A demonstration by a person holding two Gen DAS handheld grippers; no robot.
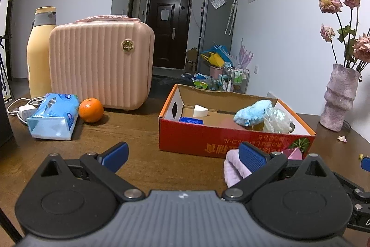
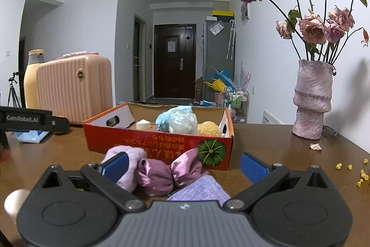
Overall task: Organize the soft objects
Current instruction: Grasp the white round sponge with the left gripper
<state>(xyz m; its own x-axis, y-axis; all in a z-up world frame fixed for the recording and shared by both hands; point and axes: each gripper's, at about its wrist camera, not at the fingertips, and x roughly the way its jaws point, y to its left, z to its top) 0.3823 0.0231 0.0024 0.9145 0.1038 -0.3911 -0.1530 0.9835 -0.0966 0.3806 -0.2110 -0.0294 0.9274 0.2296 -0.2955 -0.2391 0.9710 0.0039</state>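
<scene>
Two hand-held grippers, left (image 1: pixel 182 155) and right (image 2: pixel 183 164), hovered open; the right straddled a purple satin bow (image 2: pixel 168 171) near the red cardboard box (image 2: pixel 148 141).

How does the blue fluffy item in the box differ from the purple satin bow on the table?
The blue fluffy item lies inside the red cardboard box; the purple satin bow lies on the table in front of it. The blue item looks fuzzy and matte; the bow is smooth and shiny. The bow sits between the open fingers of the right hand-held gripper; the blue item is far from both grippers. Both look soft.
</scene>
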